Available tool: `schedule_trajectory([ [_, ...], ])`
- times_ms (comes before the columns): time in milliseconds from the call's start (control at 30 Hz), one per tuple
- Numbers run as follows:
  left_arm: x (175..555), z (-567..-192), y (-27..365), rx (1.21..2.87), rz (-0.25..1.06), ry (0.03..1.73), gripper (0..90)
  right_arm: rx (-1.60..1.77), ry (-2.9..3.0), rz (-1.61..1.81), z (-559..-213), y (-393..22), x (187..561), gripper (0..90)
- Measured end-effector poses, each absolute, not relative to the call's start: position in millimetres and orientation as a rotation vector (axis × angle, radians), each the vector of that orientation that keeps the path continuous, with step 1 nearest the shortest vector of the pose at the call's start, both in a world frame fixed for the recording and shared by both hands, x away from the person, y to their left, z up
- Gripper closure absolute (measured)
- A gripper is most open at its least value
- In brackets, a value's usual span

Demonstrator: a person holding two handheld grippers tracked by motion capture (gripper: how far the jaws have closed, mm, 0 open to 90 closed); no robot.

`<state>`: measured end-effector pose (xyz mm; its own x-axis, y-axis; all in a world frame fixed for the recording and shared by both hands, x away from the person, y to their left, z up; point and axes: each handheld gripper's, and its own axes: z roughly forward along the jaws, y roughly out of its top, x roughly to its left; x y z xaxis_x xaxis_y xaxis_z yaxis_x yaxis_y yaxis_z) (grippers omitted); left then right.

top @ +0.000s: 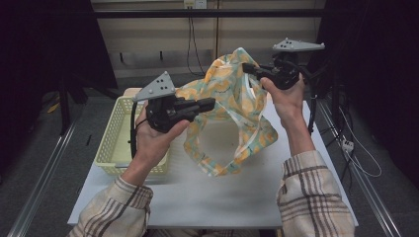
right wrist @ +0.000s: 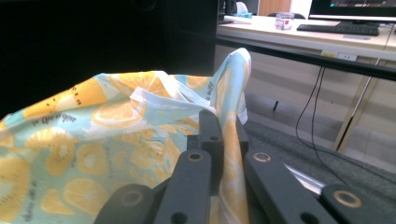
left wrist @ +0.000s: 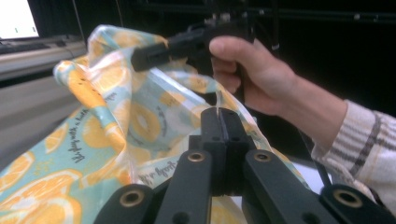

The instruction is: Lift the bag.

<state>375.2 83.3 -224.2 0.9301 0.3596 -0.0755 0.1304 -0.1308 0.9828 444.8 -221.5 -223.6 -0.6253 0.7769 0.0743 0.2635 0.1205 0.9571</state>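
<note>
Both grippers, left gripper (top: 210, 103) and right gripper (top: 247, 68), pinch the orange-print cloth (top: 232, 106) between closed fingers above the bench (top: 217, 197) (yellow basket (top: 111, 143) at nine o'clock).

Counted on and above the table
One orange-print cloth (top: 232, 106), one pale yellow basket (top: 112, 143), one white table (top: 207, 197), two black grippers: left gripper (top: 210, 103), right gripper (top: 247, 68)
</note>
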Motion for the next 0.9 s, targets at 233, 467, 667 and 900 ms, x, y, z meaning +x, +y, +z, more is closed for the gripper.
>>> schedule_trajectory([
  [233,379,-188,94,1.645,0.250,0.369,90.0,0.990,1.915,1.500,-197,-227,451,90.0],
  [467,388,-201,95,1.688,0.270,0.409,90.0,1.027,1.922,1.467,-198,-229,461,90.0],
  [667,396,-231,93,1.746,0.253,0.459,90.0,1.096,1.964,1.439,-228,-224,478,90.0],
  [900,400,-254,93,1.803,0.253,0.489,90.0,1.154,2.008,1.400,-253,-217,497,90.0],
])
